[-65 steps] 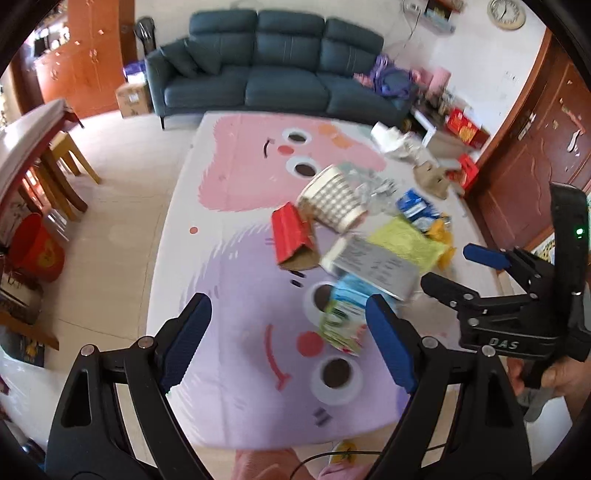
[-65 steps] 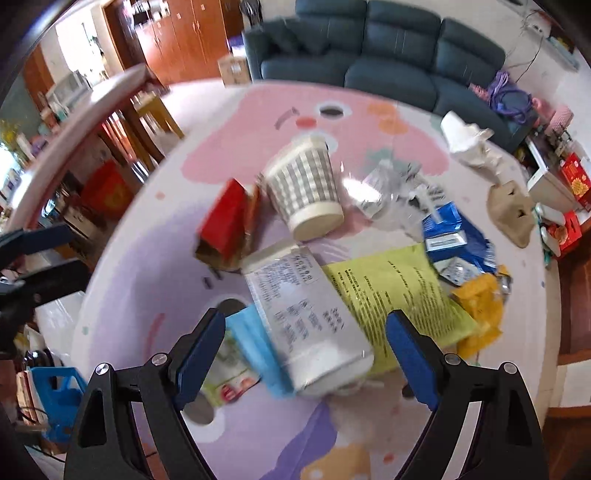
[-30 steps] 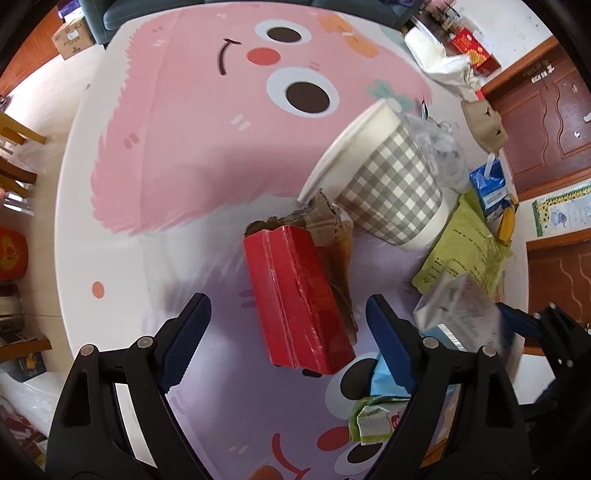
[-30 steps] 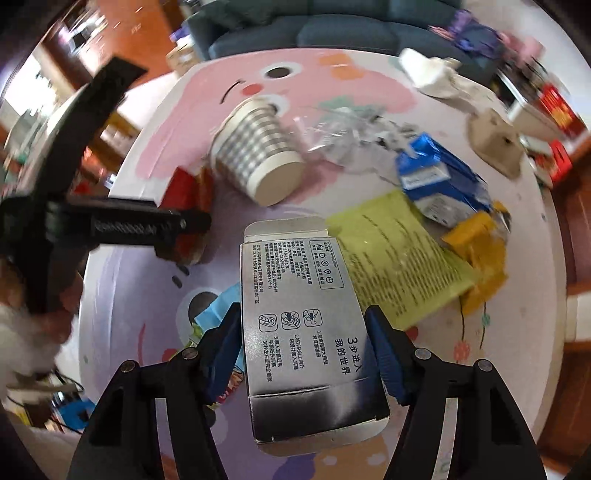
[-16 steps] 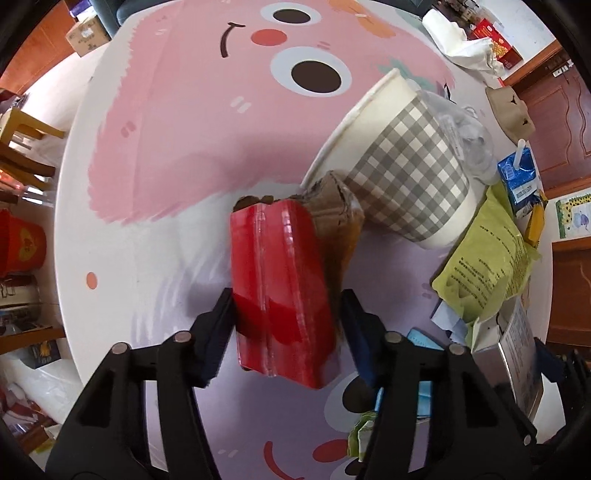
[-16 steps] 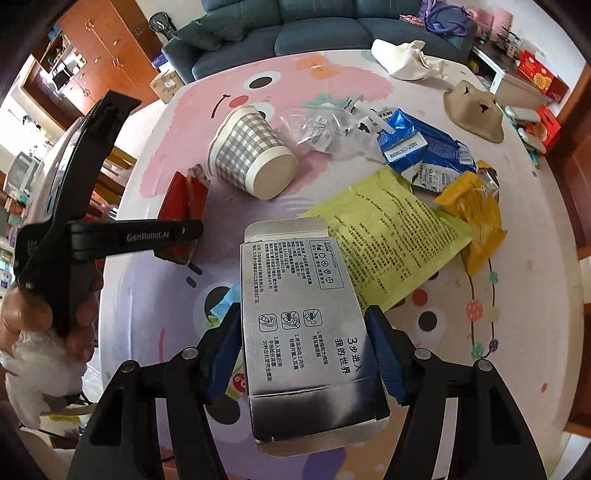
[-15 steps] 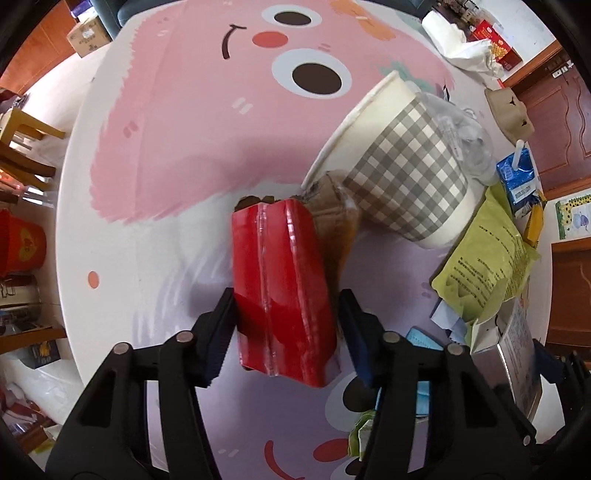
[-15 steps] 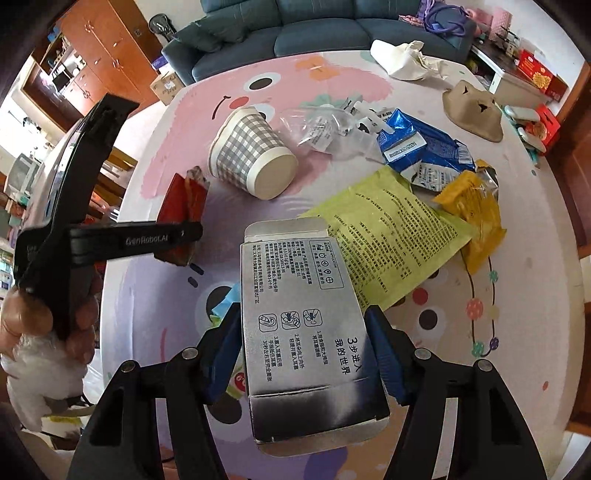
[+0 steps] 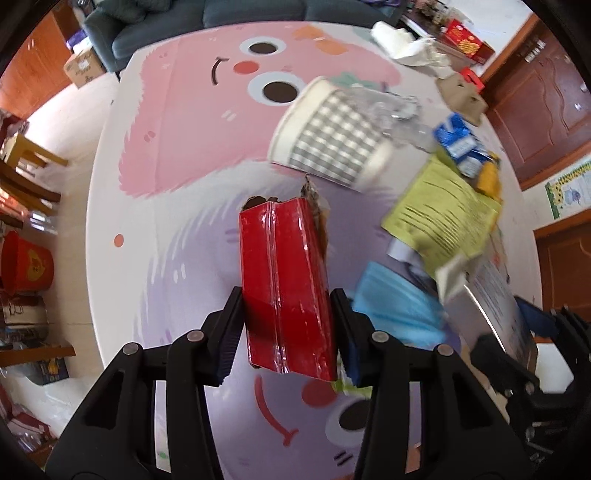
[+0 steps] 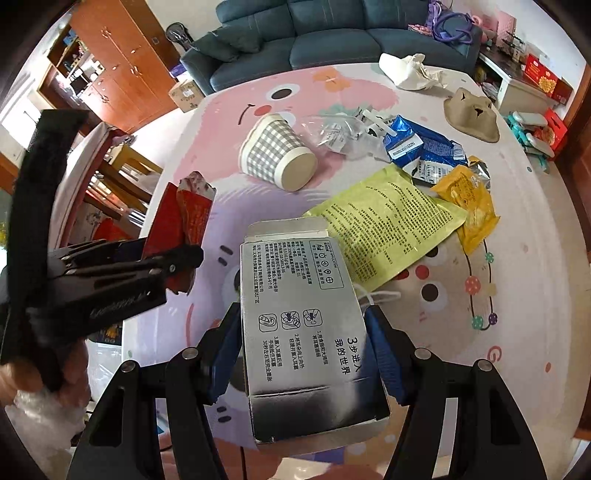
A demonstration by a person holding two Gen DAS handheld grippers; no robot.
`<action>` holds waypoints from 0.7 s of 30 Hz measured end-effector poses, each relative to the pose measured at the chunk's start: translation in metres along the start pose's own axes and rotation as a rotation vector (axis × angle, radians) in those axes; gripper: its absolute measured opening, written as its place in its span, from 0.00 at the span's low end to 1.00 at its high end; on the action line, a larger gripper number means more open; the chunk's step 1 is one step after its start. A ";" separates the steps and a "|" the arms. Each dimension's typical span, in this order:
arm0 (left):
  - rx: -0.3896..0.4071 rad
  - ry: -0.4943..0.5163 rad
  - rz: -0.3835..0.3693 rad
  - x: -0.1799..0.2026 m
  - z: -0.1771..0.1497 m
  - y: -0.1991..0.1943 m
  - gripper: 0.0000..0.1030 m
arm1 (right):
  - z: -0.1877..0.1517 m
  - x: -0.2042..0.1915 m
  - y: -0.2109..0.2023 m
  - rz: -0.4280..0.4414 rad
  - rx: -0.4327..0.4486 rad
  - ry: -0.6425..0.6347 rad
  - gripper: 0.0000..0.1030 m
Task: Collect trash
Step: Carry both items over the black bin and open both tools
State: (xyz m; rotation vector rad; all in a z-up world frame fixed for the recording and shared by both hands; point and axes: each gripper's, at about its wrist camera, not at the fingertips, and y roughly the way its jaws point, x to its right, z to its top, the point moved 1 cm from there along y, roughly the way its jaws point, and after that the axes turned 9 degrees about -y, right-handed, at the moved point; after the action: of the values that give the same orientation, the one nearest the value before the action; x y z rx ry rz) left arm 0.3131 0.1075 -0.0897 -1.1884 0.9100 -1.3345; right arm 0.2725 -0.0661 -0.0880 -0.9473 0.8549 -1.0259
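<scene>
A cartoon-print mat (image 10: 517, 258) carries a toppled checked paper cup (image 10: 275, 155), clear plastic wrap (image 10: 343, 138), blue carton (image 10: 413, 147), yellow-green packet (image 10: 388, 221), orange wrapper (image 10: 472, 206) and blue mask (image 9: 399, 306)

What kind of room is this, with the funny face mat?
Most likely a home living room. There is a dark blue sofa at the back, wooden cupboards along the wall, and a cartoon play mat spread on the floor with litter on it.

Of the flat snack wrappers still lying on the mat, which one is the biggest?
The yellow-green packet printed with black text, lying next to the silver box. It is clearly larger than the orange wrapper and the blue wrapper beyond it.
</scene>
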 end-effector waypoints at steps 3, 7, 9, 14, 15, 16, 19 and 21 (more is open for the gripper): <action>0.036 0.026 -0.004 0.008 -0.017 -0.023 0.41 | -0.009 -0.002 -0.014 0.019 0.021 -0.020 0.64; 0.091 0.055 0.008 0.022 -0.035 -0.051 0.41 | -0.026 -0.004 -0.036 0.041 0.051 -0.072 0.64; 0.122 0.063 0.019 0.032 -0.051 -0.067 0.41 | -0.038 -0.002 -0.048 0.050 0.066 -0.104 0.64; 0.178 0.020 0.034 0.051 -0.087 -0.095 0.41 | -0.077 0.010 -0.080 0.091 0.104 -0.156 0.64; 0.191 0.005 0.036 0.055 -0.096 -0.101 0.41 | -0.088 0.013 -0.085 0.099 0.109 -0.166 0.64; 0.208 -0.013 0.041 0.060 -0.108 -0.108 0.41 | -0.099 0.017 -0.091 0.110 0.110 -0.173 0.64; 0.240 -0.045 0.059 0.075 -0.140 -0.121 0.41 | -0.131 0.029 -0.104 0.161 0.105 -0.176 0.64; 0.254 -0.065 0.077 0.086 -0.163 -0.127 0.41 | -0.153 0.036 -0.111 0.192 0.097 -0.178 0.64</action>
State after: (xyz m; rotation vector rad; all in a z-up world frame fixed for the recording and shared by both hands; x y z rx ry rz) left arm 0.1329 0.0213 0.0122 -0.9849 0.7094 -1.2993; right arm 0.1107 -0.1604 -0.0437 -0.8434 0.7264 -0.7979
